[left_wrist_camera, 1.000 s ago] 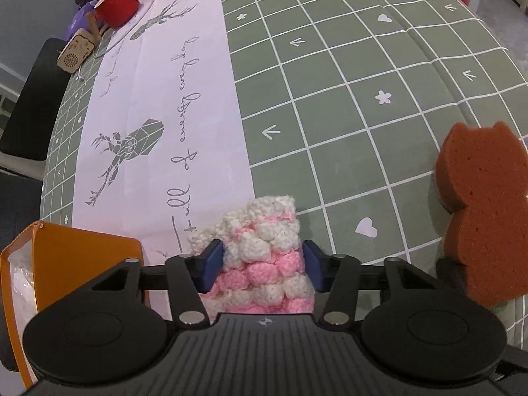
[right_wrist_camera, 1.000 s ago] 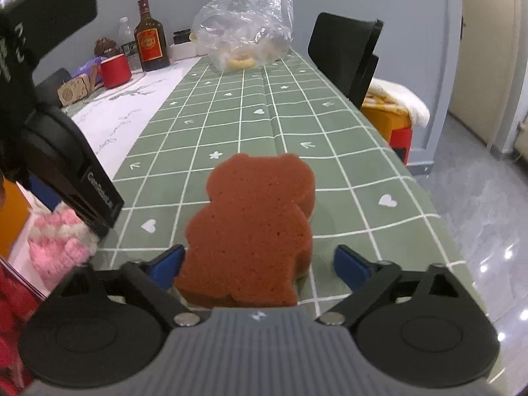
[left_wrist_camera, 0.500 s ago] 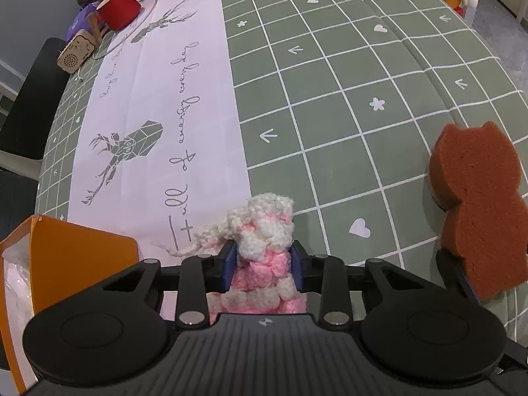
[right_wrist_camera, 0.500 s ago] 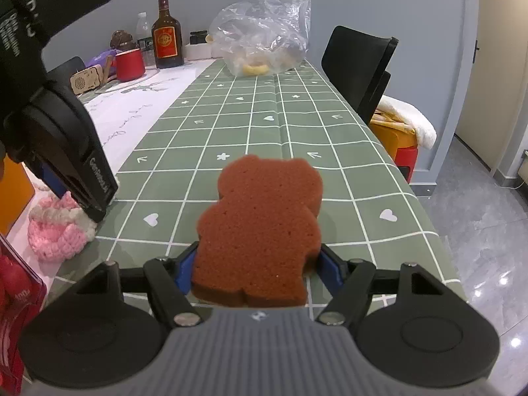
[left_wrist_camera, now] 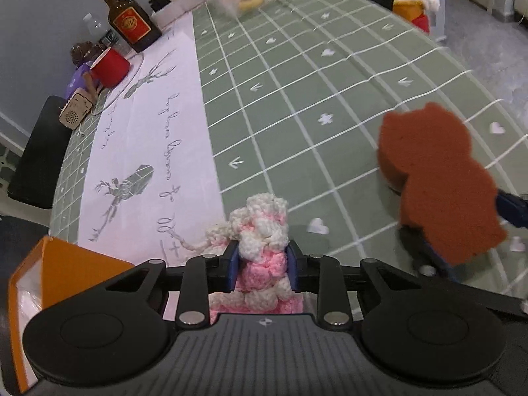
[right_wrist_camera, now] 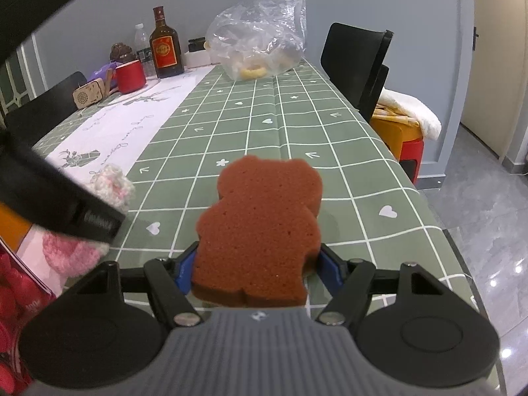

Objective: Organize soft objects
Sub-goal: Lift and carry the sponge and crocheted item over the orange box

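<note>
My left gripper [left_wrist_camera: 263, 265] is shut on a pink and white crocheted piece [left_wrist_camera: 264, 231] and holds it above the green checked tablecloth [left_wrist_camera: 297, 99]. My right gripper [right_wrist_camera: 257, 269] is shut on a brown bear-shaped sponge [right_wrist_camera: 260, 227], lifted off the cloth. The sponge also shows in the left wrist view [left_wrist_camera: 439, 181], to the right of the crocheted piece. The crocheted piece shows in the right wrist view [right_wrist_camera: 112, 184], at the left behind the left gripper's body.
An orange box [left_wrist_camera: 62, 274] stands at the near left. A white runner [left_wrist_camera: 148, 151] crosses the table. At the far end stand a bottle [right_wrist_camera: 165, 46], a red mug [right_wrist_camera: 130, 76], a small wooden box [right_wrist_camera: 87, 94] and a plastic bag [right_wrist_camera: 260, 43]. A black chair [right_wrist_camera: 356, 62] stands at the right.
Both grippers closed on their objects, the left on the crocheted piece and the right on the sponge, and both lifted them off the table.
</note>
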